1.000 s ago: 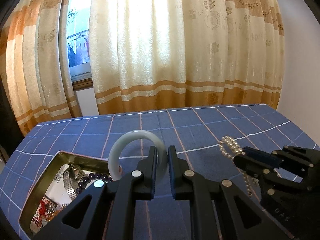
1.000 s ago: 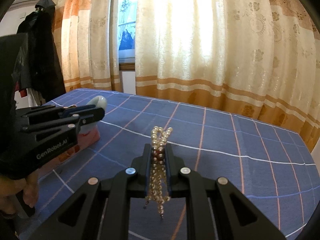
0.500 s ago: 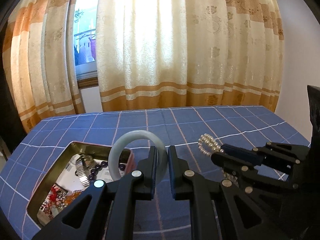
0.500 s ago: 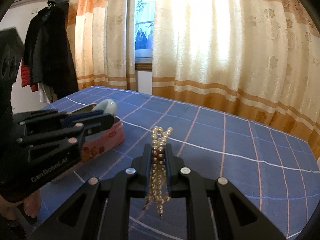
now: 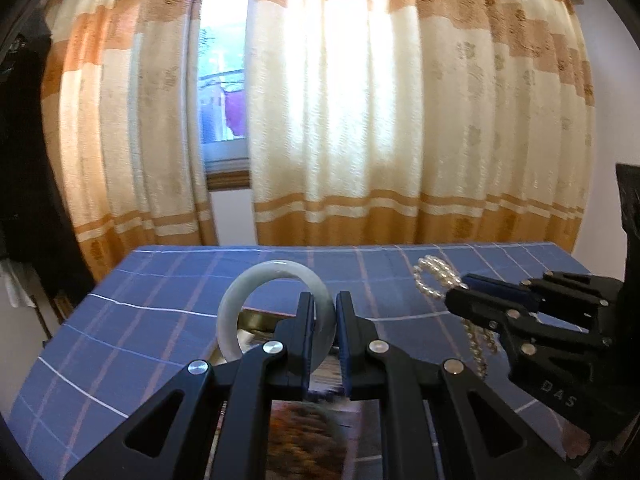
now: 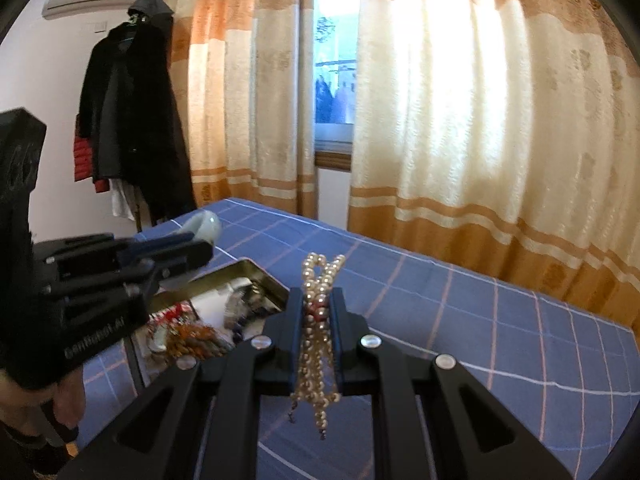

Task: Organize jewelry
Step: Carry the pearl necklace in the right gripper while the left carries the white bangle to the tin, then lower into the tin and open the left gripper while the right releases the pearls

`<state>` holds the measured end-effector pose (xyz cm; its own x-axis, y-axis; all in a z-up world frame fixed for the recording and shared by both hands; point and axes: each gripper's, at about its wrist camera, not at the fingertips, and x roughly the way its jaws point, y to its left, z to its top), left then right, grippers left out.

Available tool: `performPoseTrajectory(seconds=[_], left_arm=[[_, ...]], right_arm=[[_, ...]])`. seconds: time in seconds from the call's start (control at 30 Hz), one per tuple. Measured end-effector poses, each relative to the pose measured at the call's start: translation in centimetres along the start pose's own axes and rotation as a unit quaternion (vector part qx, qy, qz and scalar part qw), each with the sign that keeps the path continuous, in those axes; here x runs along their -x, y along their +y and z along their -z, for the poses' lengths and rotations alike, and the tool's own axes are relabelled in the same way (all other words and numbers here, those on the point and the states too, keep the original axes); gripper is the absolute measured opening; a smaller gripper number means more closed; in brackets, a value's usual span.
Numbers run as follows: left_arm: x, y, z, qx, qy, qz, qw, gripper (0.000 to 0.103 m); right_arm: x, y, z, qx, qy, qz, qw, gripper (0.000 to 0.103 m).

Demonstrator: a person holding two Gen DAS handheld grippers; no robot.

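My left gripper is shut on a pale green jade bangle, which stands upright above the blue checked cloth. To its right my right gripper holds a pearl necklace. In the right wrist view the right gripper is shut on the pearl necklace, whose strands dangle below the jaws. The left gripper with the bangle hangs over an open gold tin full of jewelry. The tin shows below and behind the bangle in the left wrist view.
A blue checked cloth covers the table. Cream and orange curtains hang behind it with a window gap. Dark coats hang at the far left wall. A hand grips the left tool's handle.
Both grippers have risen and shifted left, so the tin, once at my left, now lies under the left gripper. The bangle and necklace stay gripped.
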<state>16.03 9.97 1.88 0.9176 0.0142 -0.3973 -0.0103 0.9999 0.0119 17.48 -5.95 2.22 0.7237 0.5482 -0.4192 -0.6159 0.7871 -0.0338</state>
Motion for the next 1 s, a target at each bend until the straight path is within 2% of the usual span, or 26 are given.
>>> performPoseTrajectory(seconds=[0.17, 0.37, 0.63, 1.0], left_arm=[[-0.3, 3.1, -0.6, 0.011, 0.002, -0.028, 0.9995, 0.011], [-2.3, 6.2, -0.3, 0.026, 0.03, -0.046, 0.9982, 0.011], [-4.7, 8.0, 0.8, 0.033, 0.061, -0.054, 0.9961, 0.011], [-6.9, 9.2, 2.1, 0.034, 0.089, -0.059, 0.9937, 0.011]], right_arm=[[-1.0, 1.6, -1.0, 0.01, -0.003, -0.017, 1.0, 0.015], [-2.9, 3.2, -1.7, 0.01, 0.0, -0.035, 0.999, 0.015], [-5.5, 5.1, -1.9, 0.011, 0.012, -0.051, 0.999, 0.015], [-8.3, 5.6, -1.2, -0.002, 0.034, -0.061, 0.998, 0.015]])
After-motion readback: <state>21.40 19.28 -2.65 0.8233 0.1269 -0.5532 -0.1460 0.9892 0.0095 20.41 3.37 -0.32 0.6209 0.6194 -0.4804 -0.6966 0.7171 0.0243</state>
